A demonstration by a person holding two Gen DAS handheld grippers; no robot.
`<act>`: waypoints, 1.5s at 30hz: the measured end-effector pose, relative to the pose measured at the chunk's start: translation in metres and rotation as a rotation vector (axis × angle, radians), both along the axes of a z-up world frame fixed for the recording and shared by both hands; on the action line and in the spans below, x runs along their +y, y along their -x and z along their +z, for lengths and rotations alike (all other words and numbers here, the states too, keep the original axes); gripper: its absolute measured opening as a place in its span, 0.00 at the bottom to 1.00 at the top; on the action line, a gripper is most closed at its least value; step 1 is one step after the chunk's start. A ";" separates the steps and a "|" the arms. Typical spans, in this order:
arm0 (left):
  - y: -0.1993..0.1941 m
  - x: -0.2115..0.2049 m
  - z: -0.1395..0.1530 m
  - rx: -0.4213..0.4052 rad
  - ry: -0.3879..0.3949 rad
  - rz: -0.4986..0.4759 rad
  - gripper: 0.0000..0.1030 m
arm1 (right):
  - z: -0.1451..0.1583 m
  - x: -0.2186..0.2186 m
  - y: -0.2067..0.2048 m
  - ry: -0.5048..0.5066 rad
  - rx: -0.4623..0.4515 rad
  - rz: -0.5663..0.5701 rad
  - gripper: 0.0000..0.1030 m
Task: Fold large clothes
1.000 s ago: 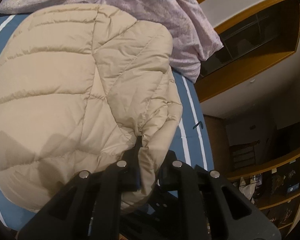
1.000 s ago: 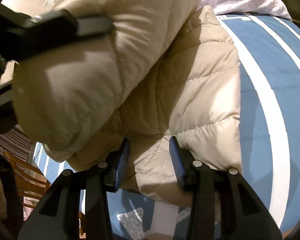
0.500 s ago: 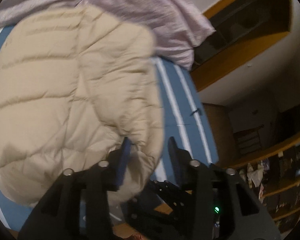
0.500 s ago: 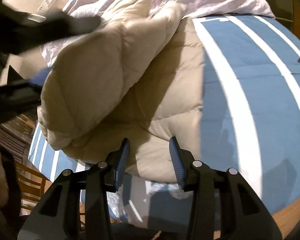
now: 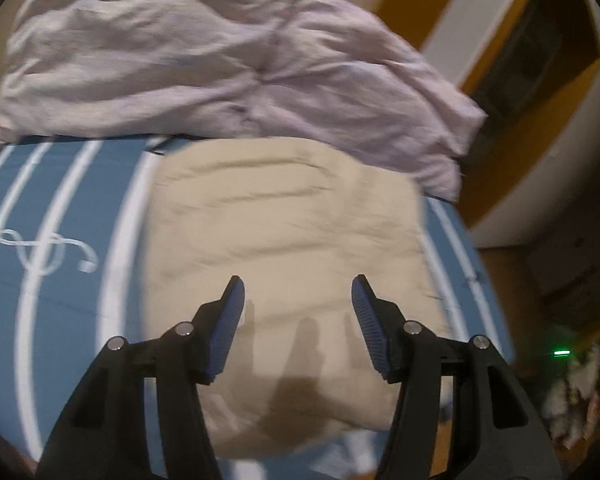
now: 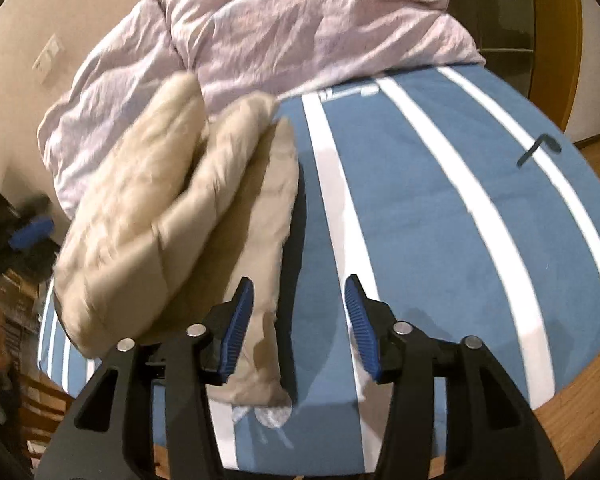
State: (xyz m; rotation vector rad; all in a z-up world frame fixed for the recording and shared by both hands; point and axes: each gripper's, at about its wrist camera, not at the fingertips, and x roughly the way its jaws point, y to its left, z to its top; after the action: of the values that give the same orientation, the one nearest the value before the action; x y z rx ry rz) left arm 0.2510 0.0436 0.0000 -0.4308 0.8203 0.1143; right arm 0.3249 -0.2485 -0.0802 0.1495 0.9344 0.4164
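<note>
My left gripper [image 5: 298,300] hovers over the folded beige puffer jacket [image 5: 288,240], its jaws opening with nothing pinched between the blue pads [image 5: 232,320]. The jacket lies as a squarish bundle on the blue white-striped bed cover [image 5: 60,280], and the crumpled lilac duvet [image 5: 220,60] touches it at twelve o'clock. My right gripper [image 6: 299,300] is likewise opening and empty, above the bed cover [image 6: 440,220]; from there the jacket [image 6: 172,216] sits at ten o'clock, stacked in thick layers, its near corner just under my left-hand pad [image 6: 240,320]
</note>
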 end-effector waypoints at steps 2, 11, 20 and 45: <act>-0.008 0.016 -0.008 0.029 -0.037 0.049 0.54 | 0.008 0.002 -0.003 -0.007 -0.018 -0.005 0.61; -0.022 0.038 -0.059 0.126 0.042 0.086 0.54 | 0.039 0.025 -0.001 -0.043 -0.062 0.027 0.61; -0.028 0.007 -0.075 0.148 0.014 0.001 0.55 | 0.054 0.061 -0.006 -0.053 -0.093 0.077 0.61; -0.024 0.015 -0.067 0.111 0.012 -0.057 0.56 | 0.018 0.129 -0.054 0.160 -0.109 0.046 0.46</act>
State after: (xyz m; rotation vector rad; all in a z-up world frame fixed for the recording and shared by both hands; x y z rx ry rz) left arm 0.2754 0.0588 -0.0675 -0.4143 0.9418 0.0806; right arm 0.3789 -0.1200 -0.0626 -0.0403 0.8612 0.3871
